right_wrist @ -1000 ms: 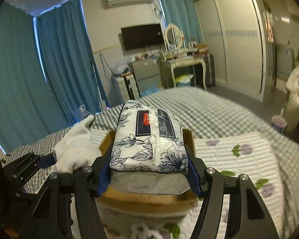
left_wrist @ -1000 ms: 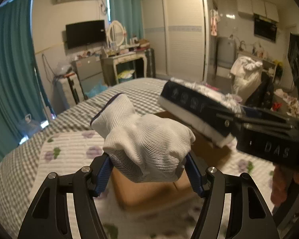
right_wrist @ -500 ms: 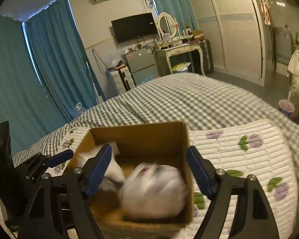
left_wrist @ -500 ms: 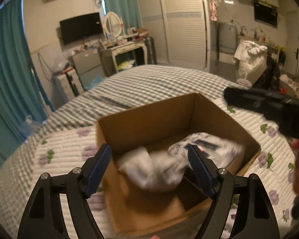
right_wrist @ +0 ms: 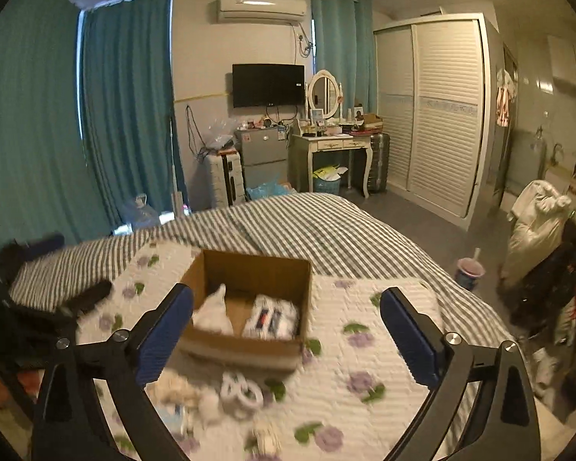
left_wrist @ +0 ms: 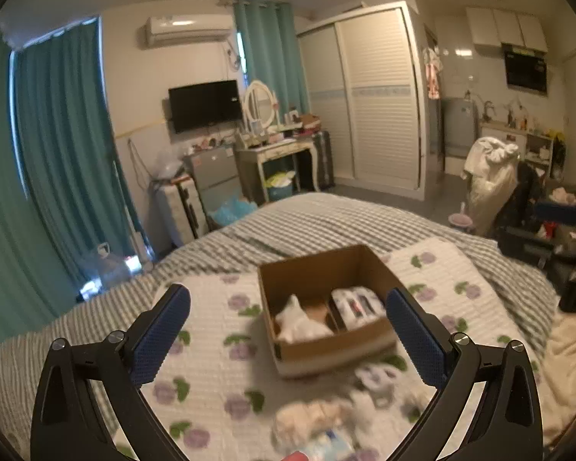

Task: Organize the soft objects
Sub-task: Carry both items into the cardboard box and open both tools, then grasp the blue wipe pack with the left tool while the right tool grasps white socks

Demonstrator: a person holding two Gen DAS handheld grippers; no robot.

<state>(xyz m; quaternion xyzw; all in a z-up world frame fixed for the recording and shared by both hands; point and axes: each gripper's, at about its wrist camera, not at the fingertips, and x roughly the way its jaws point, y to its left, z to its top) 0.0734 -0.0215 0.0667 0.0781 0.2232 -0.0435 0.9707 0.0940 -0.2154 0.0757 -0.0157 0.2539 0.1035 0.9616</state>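
An open cardboard box (left_wrist: 311, 272) (right_wrist: 249, 269) sits on the floral quilt. Inside lie a white glove (left_wrist: 297, 322) (right_wrist: 213, 313) on the left and a floral tissue pack (left_wrist: 359, 305) (right_wrist: 270, 317) on the right. My left gripper (left_wrist: 288, 340) is open and empty, raised and back from the box. My right gripper (right_wrist: 286, 334) is open and empty, also above and behind the box. Several blurred soft items (left_wrist: 318, 418) (right_wrist: 211, 395) lie on the quilt in front of the box.
The floral quilt (left_wrist: 211, 376) (right_wrist: 364, 376) covers a grey checked bed (left_wrist: 326, 219). The left gripper shows at the left edge of the right wrist view (right_wrist: 27, 292). Teal curtains, a dresser and a wardrobe stand beyond the bed.
Both grippers opened and dropped the glove and the tissue pack into the box. Both then pulled up and back, so the box looks smaller.
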